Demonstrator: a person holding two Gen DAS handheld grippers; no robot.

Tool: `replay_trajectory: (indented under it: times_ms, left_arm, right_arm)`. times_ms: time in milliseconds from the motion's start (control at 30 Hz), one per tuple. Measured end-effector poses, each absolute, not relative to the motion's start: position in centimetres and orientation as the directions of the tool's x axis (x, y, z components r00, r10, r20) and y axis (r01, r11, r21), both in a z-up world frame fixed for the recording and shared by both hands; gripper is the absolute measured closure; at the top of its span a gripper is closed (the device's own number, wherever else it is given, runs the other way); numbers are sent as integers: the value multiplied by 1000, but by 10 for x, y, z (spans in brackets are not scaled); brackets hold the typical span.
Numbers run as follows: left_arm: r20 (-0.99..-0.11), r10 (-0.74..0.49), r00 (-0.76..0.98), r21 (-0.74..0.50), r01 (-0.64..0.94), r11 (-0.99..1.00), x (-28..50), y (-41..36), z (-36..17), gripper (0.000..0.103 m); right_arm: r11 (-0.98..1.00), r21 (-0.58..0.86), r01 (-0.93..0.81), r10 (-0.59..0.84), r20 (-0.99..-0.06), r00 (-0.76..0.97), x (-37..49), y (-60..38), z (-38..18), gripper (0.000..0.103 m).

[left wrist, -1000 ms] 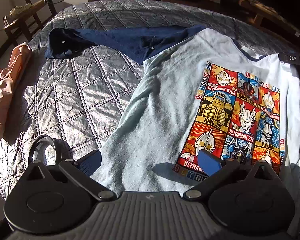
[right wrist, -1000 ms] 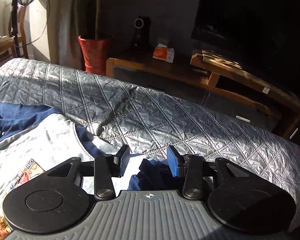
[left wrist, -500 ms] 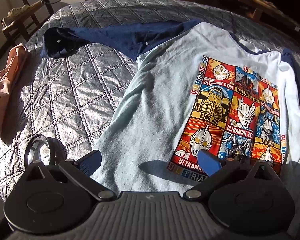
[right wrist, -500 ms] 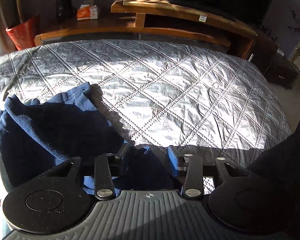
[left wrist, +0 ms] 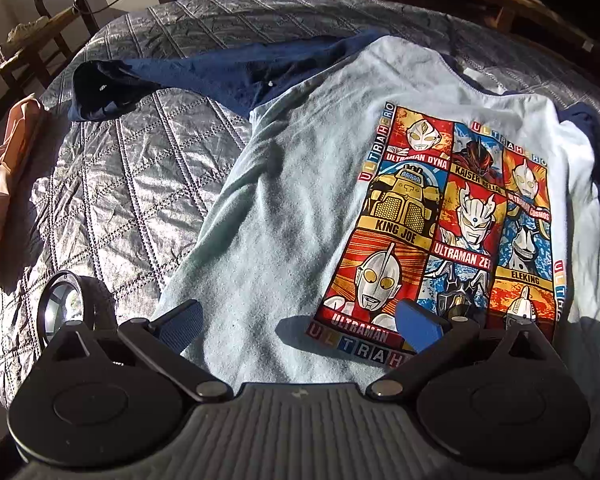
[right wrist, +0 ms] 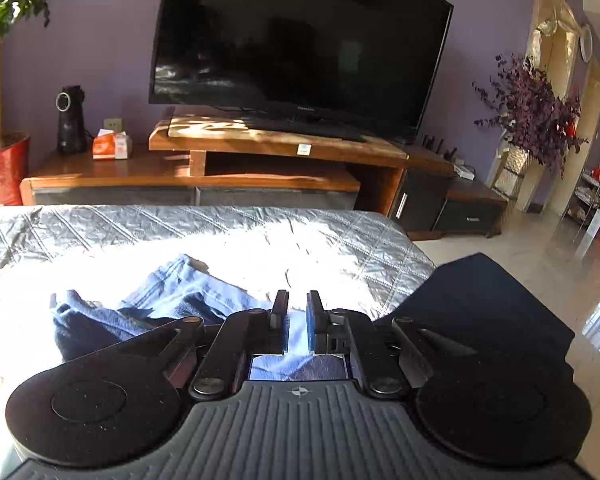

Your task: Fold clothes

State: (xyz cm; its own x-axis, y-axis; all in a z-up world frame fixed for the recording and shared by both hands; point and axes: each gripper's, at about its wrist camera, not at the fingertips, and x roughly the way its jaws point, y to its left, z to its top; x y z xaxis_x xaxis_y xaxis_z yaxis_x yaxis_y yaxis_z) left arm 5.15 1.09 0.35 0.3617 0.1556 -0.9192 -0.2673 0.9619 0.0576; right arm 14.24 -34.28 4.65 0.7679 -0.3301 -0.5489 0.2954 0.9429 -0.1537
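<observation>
The light-blue printed shirt [left wrist: 300, 208] is spread on the quilted bed [left wrist: 112, 184]. The left hand-held gripper [left wrist: 300, 320] is held released above its hem; the right hand-held gripper [right wrist: 298, 320] is seen opening over the navy sleeve [right wrist: 140, 312], nothing gripped.

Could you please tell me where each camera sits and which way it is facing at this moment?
Left wrist: on the left gripper, jaws wide open, looking steeply down at the T-shirt on the quilt.
Right wrist: on the right gripper, jaws narrow and opening over the blue sleeve, facing the TV.
Shared: quilt, blue sleeve, red pot.
</observation>
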Motion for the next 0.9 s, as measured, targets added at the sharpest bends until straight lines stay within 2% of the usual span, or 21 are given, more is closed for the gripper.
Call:
replay_trajectory:
  times_ms: [33,67,133,267,400,467,567,633,667,700,733,767,800,833,900]
  left_arm:
    - [-920,153,361,56,-265,963,52,10,3,1]
    - [-920,154,360,57,-265,963,52,10,3,1]
    - [-919,157,360,59,-269,961,52,12,3,1]
    - [-919,166,357,59,-291,955,53,19,2,1]
    - [-920,174,352,65,-302,951,54,23,0,1]
    - [-921,174,350,66,-301,951,54,24,-1,1]
    - [-922,171,347,66,-296,953,54,23,-2,1]
    - [-922,170,348,65,-294,954,55,22,-2,1]
    - [-922,170,349,65,-293,954,55,22,-2,1]
    - [-922,169,348,65,-292,954,55,22,-3,1]
    - [-923,167,346,64,-291,954,55,22,-3,1]
    - [-924,165,345,62,-291,955,54,22,-3,1]
    - [-925,163,344,61,-291,955,54,22,-4,1]
    - [-925,163,343,60,-290,955,54,22,-4,1]
    - [-926,162,342,58,-293,954,54,24,-4,1]
  right_arm:
    - [947,-134,293,-316,-558,767,132,-342,44,80]
    - [962,-108,249,-263,-602,754,123,-339,36,54]
    - [985,-53,164,-157,-672,723,113,-331,21,31]
    - [972,121,202,-53,-723,689,113,-325,-1,44]
    - [990,101,94,0,-682,731,144,-298,4,43]
    - [998,57,17,28,-690,724,172,-281,10,33]
    - [999,1,-40,31,-663,748,205,-262,22,33]
    - [995,-27,-94,49,-699,713,233,-248,27,29]
    - [992,-38,-123,53,-750,659,246,-243,21,28]
    - [987,-42,-152,58,-799,599,258,-239,12,31]
    - [985,-69,-159,37,-815,579,263,-237,6,47]
    - [982,-94,-167,16,-829,559,268,-235,0,68]
    - [980,-100,-175,12,-836,548,270,-235,-5,77]
    - [979,-105,-173,7,-837,547,269,-235,-7,94]
    - [979,-129,-160,-21,-838,545,268,-236,-11,94]
